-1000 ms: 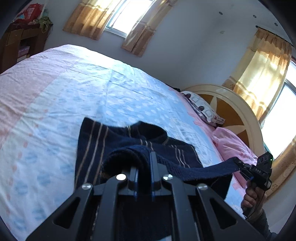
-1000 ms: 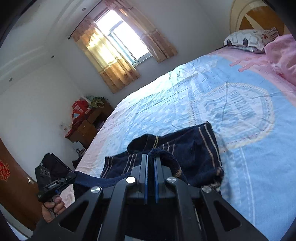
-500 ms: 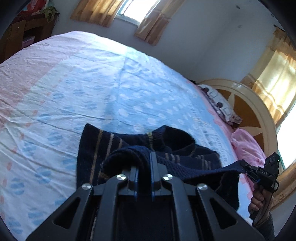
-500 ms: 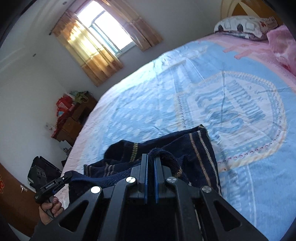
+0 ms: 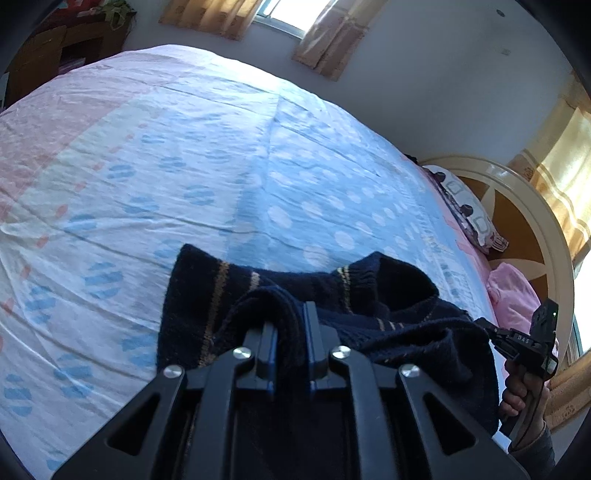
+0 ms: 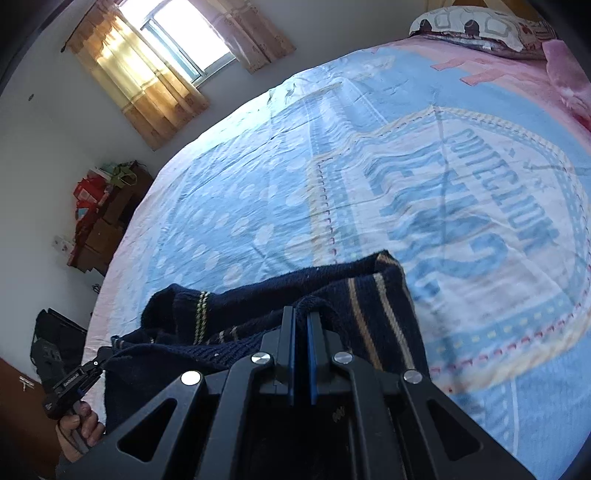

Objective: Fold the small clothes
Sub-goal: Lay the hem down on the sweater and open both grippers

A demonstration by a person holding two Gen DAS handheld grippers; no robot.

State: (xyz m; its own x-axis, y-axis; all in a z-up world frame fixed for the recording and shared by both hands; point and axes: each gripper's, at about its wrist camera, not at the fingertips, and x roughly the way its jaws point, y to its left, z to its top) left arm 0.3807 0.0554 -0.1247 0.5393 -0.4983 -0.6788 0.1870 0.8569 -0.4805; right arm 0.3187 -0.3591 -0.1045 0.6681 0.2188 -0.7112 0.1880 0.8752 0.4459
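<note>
**Kid:** What is the biggest thing in front of you?

**Helper:** The bed. You are looking down at its sheet, which is blue with pale dots and pink along the sides. A pillow lies at the far end.

**Kid:** Where is the sweater?

**Helper:** The dark blue sweater with thin tan stripes is at the near edge of the bed. Its far part lies on the sheet. You hold its near edge up off the sheet, and that edge runs like a band from one of your tools to the other.

**Kid:** What is your left gripper doing?

**Helper:** Your left gripper has a thick fold of the sweater between its jaws. The jaws have just been opening a little, so the gap is small, and the cloth fills it.

**Kid:** And the right one?

**Helper:** Your right gripper is pinched tight on the sweater's edge, and its jaws are almost together.

**Kid:** Can you see your hands?

**Helper:** Yes. Your right hand grips its handle far to the right, and your left hand grips its handle far to the left.
</note>
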